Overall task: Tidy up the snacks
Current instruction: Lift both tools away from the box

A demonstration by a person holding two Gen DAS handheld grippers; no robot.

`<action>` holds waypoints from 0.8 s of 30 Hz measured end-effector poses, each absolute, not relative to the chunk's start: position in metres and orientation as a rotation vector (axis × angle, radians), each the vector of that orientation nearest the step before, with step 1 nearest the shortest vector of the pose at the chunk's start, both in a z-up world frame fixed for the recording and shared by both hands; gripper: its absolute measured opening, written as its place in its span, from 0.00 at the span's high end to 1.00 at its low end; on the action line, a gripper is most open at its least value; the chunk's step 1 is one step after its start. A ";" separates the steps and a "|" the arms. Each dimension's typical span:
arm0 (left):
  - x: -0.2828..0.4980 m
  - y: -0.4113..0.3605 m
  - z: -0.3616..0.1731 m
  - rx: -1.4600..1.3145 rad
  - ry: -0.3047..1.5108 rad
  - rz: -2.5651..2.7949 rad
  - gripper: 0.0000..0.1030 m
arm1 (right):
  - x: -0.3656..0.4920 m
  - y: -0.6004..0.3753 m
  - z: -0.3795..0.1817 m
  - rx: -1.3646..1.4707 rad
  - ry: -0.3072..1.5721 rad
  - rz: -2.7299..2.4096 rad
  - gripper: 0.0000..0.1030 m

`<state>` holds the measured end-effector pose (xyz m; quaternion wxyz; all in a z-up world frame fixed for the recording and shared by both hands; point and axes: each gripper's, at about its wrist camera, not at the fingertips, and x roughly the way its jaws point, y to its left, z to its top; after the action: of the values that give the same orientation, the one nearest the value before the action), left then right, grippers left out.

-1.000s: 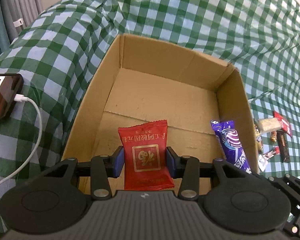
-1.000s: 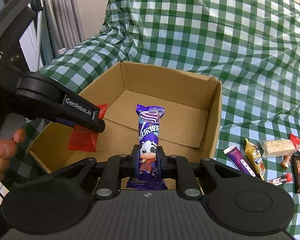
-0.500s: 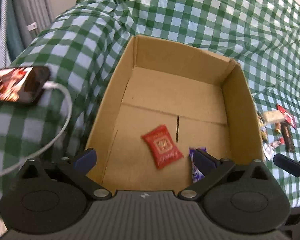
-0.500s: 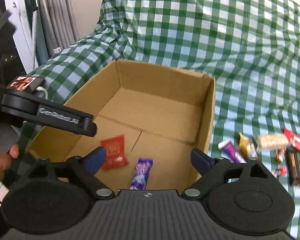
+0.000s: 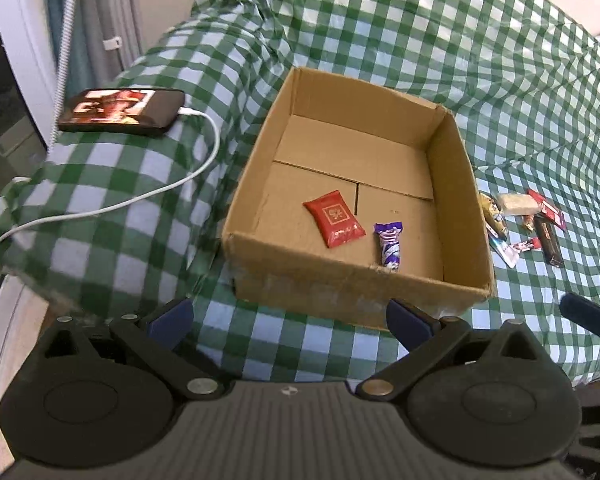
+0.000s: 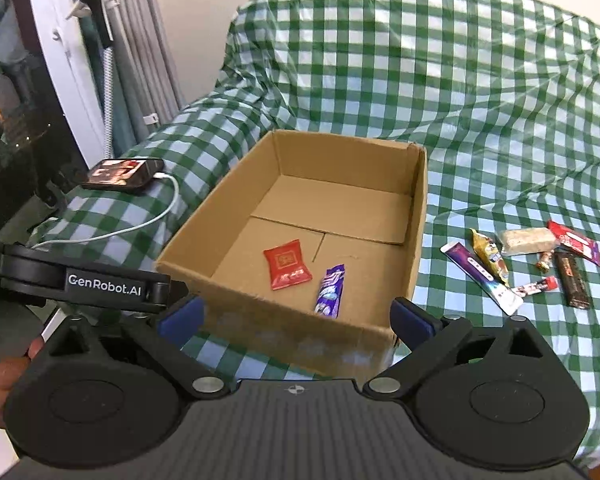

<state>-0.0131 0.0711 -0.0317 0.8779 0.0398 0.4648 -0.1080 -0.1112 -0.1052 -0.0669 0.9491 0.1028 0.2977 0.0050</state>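
Snacks in a cardboard box (image 6: 418, 216), open-topped, on a surface draped in green-and-white checked cloth (image 6: 480, 92). On the box floor lie two items, flat and just apart: a red square sachet (image 6: 287, 264) with a gold emblem, and a purple bar wrapper (image 6: 330, 290) with white print, nearer the front wall. Outside the box, to its right on the cloth, lies a loose cluster: a long purple stick pack (image 6: 482, 272), a yellow wrapper (image 6: 489, 255), a pale cereal bar (image 6: 527, 241), a red packet (image 6: 574, 242), a dark brown bar (image 6: 573, 279) and a small red-and-white sweet (image 6: 534, 287). Left of the box, a phone (image 5: 122, 111) with a lit screen rests on the cloth, a white cable (image 5: 140, 196) plugged in. Left tongs (image 5: 288, 320) stand released, nothing between the blue pads (image 5: 171, 318). Right tongs (image 6: 296, 318) have just been opening and are likewise released and empty.
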 end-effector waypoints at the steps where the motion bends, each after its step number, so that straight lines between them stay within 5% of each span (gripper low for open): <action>1: -0.019 0.073 -0.029 0.081 0.961 -0.221 0.00 | -0.118 -0.103 -0.065 0.207 0.600 0.009 0.03; 24: -0.100 0.073 -0.004 0.127 0.868 -0.255 0.00 | -0.209 -0.099 -0.053 0.217 0.465 -0.048 0.02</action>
<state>-0.1002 0.0725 -0.0042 0.8975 0.0615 0.4190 -0.1233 -0.2089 -0.0994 -0.0528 0.9669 0.1075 0.2301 -0.0235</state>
